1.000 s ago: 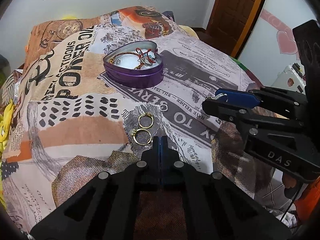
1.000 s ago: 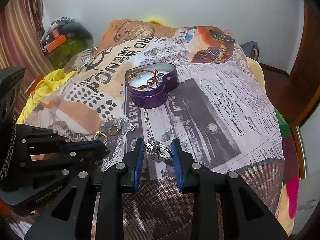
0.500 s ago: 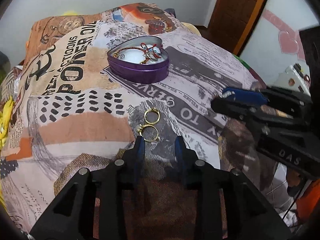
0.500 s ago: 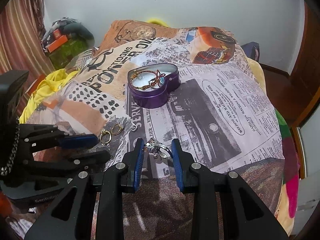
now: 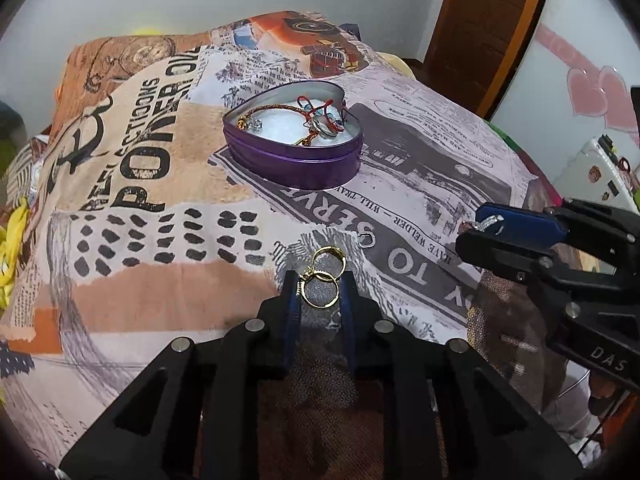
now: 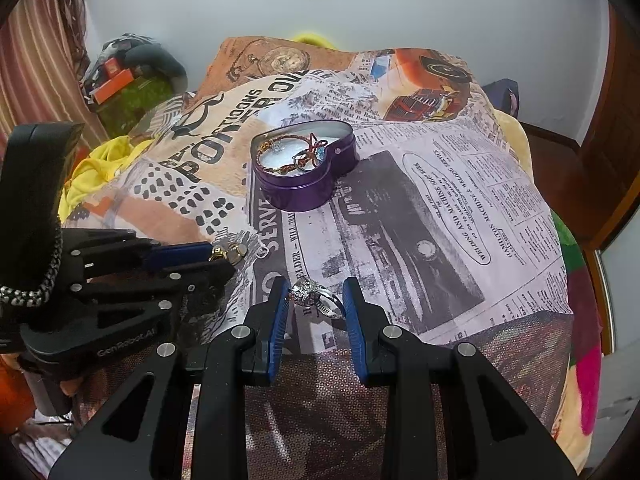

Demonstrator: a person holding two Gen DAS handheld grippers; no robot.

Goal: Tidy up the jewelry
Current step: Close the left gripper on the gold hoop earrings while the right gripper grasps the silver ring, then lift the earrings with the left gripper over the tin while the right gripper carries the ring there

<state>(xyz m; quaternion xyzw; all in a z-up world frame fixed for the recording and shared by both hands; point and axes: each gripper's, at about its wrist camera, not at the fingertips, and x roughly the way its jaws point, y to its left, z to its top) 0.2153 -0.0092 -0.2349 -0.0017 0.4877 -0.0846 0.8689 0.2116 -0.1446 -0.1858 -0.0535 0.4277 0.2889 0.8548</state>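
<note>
A purple heart-shaped tin (image 5: 294,160) sits open on the printed bedspread, with bracelets and rings inside; it also shows in the right wrist view (image 6: 306,186). My left gripper (image 5: 320,292) is open, its blue pads on either side of the nearer of two gold hoop earrings (image 5: 320,292). The second hoop (image 5: 329,258) lies just beyond. My right gripper (image 6: 316,300) is shut on a silver ring (image 6: 316,298) with a sparkly top and holds it above the bed. A small silver ring (image 5: 366,239) lies on the cloth.
The bedspread (image 5: 160,240) covers the whole bed. A wooden door (image 5: 488,20) stands at the back right. Yellow cloth (image 6: 92,172) and a bag with boxes (image 6: 132,76) lie beside the bed's left edge.
My left gripper opened from shut and moved forward, so its pads now straddle the nearer gold hoop. The right gripper kept hold of the silver ring and barely moved.
</note>
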